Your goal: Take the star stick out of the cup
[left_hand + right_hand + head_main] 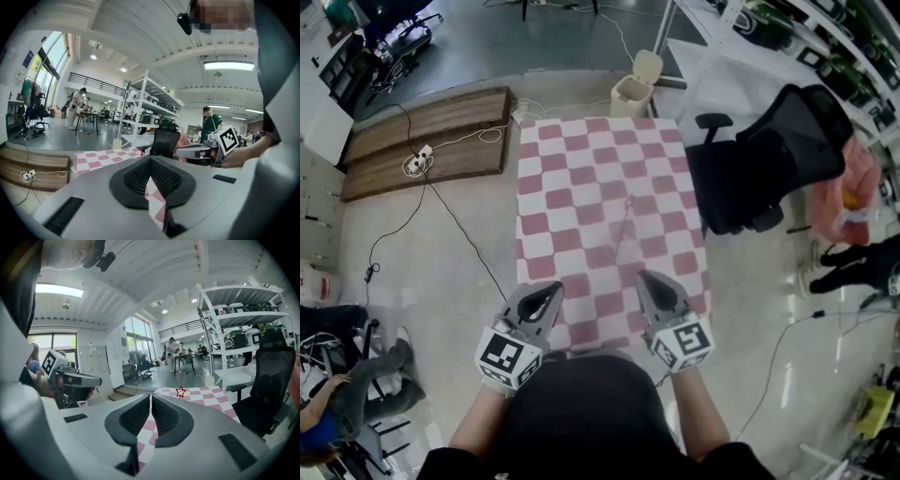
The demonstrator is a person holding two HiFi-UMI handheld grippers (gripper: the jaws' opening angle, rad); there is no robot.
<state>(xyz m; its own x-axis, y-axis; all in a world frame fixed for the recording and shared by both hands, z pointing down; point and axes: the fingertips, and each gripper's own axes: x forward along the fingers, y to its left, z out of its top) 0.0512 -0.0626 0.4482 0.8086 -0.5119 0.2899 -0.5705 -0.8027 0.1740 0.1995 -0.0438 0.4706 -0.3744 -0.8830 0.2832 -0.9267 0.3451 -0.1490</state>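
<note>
A thin star stick point(625, 217) stands tilted near the middle of the pink-and-white checkered table point(572, 169). Its red outlined star point(180, 391) shows above the cloth in the right gripper view, and as a small red tip point(142, 150) in the left gripper view. The cup around its base is too faint to make out. My left gripper point(553, 289) and right gripper point(645, 277) hover side by side over the table's near edge, well short of the stick. Both are shut with nothing between the jaws.
A black office chair point(778, 159) stands close to the table's right side. A white bin point(636, 86) sits at the far end. Wooden platforms point(427, 141) with a power strip and cables lie to the left. White shelving point(243, 329) runs along the right.
</note>
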